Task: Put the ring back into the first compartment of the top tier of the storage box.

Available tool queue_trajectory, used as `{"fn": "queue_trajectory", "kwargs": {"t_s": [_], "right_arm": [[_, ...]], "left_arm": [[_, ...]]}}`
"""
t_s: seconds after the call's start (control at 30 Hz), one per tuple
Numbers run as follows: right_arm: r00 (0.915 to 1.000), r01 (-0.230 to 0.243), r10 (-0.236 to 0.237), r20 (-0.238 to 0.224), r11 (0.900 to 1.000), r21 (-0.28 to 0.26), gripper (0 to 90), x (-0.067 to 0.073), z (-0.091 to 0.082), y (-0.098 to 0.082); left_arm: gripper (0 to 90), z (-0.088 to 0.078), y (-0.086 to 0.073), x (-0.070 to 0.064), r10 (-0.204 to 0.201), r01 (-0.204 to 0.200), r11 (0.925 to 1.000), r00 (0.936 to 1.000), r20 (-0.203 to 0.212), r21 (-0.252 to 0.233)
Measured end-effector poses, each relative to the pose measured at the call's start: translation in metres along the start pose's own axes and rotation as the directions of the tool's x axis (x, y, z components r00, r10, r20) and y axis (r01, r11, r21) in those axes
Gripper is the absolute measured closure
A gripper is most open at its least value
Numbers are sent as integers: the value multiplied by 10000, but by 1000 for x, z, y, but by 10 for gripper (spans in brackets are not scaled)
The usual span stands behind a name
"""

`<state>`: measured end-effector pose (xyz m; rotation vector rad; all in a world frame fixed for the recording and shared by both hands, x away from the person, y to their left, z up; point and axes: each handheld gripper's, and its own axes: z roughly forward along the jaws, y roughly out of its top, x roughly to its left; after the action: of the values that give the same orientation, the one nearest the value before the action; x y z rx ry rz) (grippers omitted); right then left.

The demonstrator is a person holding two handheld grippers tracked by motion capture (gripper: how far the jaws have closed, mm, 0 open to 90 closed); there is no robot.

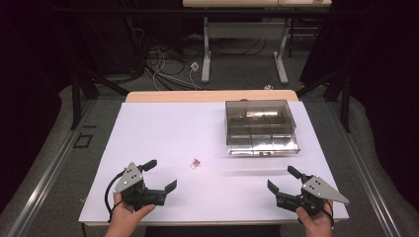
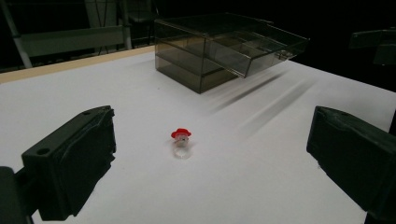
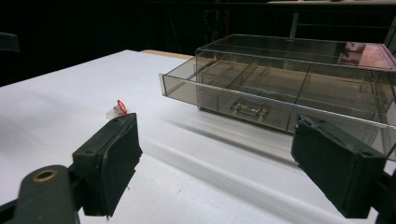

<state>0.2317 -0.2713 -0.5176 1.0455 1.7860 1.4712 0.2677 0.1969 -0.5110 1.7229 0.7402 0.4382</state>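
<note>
A tiny clear ring with a red top (image 1: 196, 162) lies on the white table (image 1: 163, 128), a little left of centre; it also lies ahead of the left jaws (image 2: 180, 141) and off to the left in the right gripper view (image 3: 117, 108). A smoky transparent drawer box (image 1: 261, 127) stands at the back right, its divided drawer pulled partly out (image 3: 261, 93). My left gripper (image 1: 159, 175) rests near the front left edge, open and empty, a short way from the ring. At the front right, my right gripper (image 1: 282, 178) is open and empty too, facing the drawer (image 2: 224, 46).
Beyond the table's far wooden edge (image 1: 212, 95) are a desk frame (image 1: 244, 49) and loose cables on the floor (image 1: 168, 64). Dark curtains flank both sides.
</note>
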Motion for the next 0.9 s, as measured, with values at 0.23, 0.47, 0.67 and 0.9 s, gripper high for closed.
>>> {"fn": "queue_trajectory", "kwargs": {"t_s": [0.23,0.47,0.67,0.9], "right_arm": [[9999,56,-56,-160,10000,29,149,2,1,0],[9995,34,-29,-299,9999,162,149,2,6,-1],[9997,60,-57,-247,9999,139,149,1,5,-1],[9999,-51,54,-152,9998,200,149,1,5,-2]], "left_arm": [[25,9,1,-3,-73,73,9989,10000,-7,464],[23,20,3,-13,435,-439,9940,9990,62,1003],[22,29,3,-12,79,-107,9907,9997,214,1358],[25,38,10,-7,-214,185,9900,9996,194,1399]]}}
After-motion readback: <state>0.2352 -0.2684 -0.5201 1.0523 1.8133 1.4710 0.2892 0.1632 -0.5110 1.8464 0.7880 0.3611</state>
